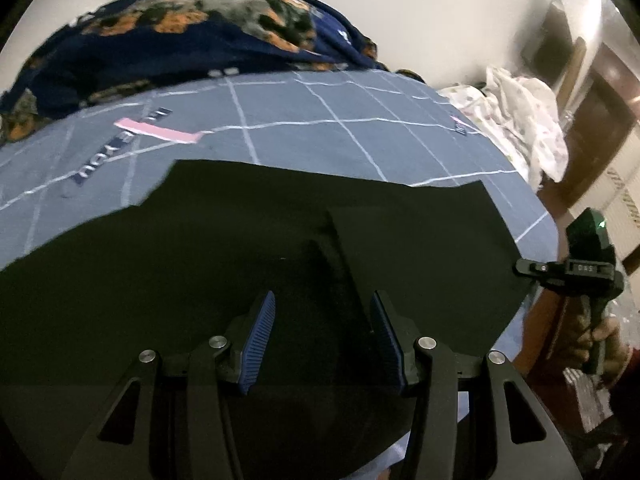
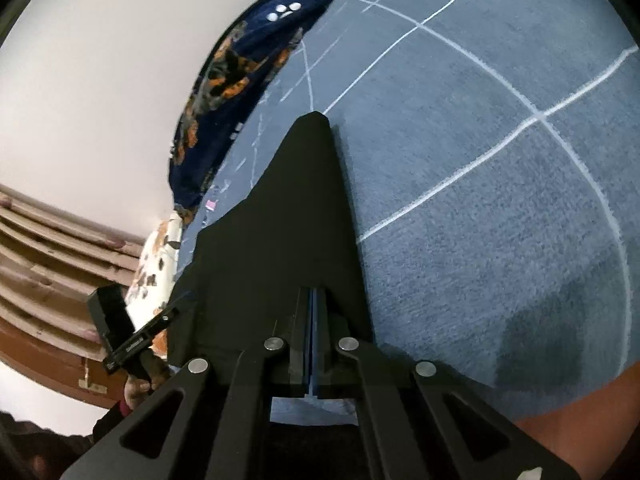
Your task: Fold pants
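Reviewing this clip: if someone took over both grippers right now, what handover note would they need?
Left gripper: jaws open, hovering above the black pants, gripping nothing.
Right gripper: shut at the pants' near edge; whether fabric is pinched cannot be told.
Pants: spread on the grey-blue checked bedsheet, with one layer already lying over another near the middle, so a fold seems started.
Left: finish the remaining folds and flatten the stack.
Nearby: dark patterned blanket at the far side of the bed.
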### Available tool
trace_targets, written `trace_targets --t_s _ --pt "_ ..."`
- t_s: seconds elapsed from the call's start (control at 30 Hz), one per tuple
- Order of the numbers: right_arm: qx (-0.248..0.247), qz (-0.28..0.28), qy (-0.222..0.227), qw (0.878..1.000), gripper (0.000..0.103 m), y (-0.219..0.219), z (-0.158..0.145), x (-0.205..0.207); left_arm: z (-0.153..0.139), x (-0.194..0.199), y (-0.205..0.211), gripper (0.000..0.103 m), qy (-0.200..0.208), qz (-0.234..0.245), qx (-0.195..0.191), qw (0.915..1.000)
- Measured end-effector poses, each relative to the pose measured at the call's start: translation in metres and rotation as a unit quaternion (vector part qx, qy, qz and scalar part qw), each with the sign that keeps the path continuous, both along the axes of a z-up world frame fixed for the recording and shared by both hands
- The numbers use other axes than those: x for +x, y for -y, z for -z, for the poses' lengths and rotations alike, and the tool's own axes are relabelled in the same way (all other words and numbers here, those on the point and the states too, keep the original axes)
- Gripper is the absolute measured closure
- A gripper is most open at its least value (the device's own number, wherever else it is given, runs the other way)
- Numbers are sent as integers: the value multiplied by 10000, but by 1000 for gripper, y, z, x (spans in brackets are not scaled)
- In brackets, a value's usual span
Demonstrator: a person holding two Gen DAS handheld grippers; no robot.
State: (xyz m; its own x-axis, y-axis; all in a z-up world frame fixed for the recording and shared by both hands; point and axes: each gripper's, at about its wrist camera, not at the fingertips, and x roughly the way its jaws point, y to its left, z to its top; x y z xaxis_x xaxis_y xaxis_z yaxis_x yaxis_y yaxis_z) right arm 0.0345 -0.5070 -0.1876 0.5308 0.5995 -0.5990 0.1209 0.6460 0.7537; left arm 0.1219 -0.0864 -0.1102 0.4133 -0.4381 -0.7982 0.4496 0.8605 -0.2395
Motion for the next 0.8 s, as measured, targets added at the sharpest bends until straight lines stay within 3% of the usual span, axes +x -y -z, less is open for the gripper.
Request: trace_targets --t_s 0.17,0.23,0.3,0.37,0.47,0.57,0.8 --pt "-750 -122 -173 9970 102 -19 -18 6 -11 -5 -10 52 312 -101 350 9988" --pt "-1002 -127 -172 9947 93 -28 -27 8 -15 -7 -13 52 425 -119 478 9979" --pt "-1238 -120 -43 9922 58 -38 -38 9 -17 -8 -16 52 506 -135 598 9968" --pt "-1531 -141 172 9880 35 -55 -54 9 -18 -9 -17 52 528 -141 642 9964" --pt "-1585 -245 423 9861 34 -75 -70 11 -18 -9 -20 52 556 -181 698 9958" --pt "-1328 -311 668 9884 34 -99 -82 13 -20 -11 -22 51 598 -237 753 9951" --pt "-782 -568 733 9926 33 -147 -77 18 -21 -13 -30 42 693 -341 933 9926"
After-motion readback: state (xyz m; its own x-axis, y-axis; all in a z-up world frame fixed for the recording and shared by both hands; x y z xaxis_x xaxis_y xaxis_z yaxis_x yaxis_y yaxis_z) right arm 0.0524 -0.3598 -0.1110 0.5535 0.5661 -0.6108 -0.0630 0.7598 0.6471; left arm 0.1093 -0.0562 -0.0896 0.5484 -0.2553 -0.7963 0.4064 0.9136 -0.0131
